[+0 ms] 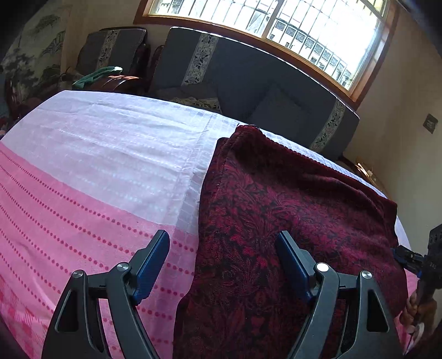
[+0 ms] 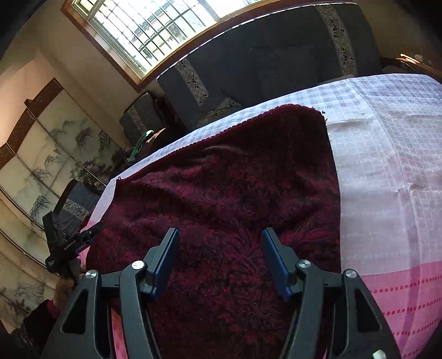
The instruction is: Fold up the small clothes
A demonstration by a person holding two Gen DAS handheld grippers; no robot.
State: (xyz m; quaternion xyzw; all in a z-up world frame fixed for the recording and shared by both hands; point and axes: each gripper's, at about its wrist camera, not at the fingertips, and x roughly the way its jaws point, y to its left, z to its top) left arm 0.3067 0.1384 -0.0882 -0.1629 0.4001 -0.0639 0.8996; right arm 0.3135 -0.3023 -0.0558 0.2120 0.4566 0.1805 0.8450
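A dark red garment with a black floral pattern [image 1: 290, 215] lies spread flat on the pink and white cloth [image 1: 96, 171]. My left gripper [image 1: 223, 243] is open and empty, above the garment's near left edge. My right gripper [image 2: 219, 240] is open and empty, over the garment's [image 2: 221, 176] near part. The right gripper also shows at the far right of the left wrist view [image 1: 406, 255]. The left gripper shows at the left of the right wrist view [image 2: 88, 234], by the garment's left edge.
The cloth-covered surface [image 2: 386, 154] ends at a far edge. Behind it stands a dark sofa [image 1: 262, 82] under a barred window [image 1: 276, 19]. A painted folding screen [image 2: 41, 154] stands at the left. A green cloth [image 1: 96, 74] lies on dark furniture at the back.
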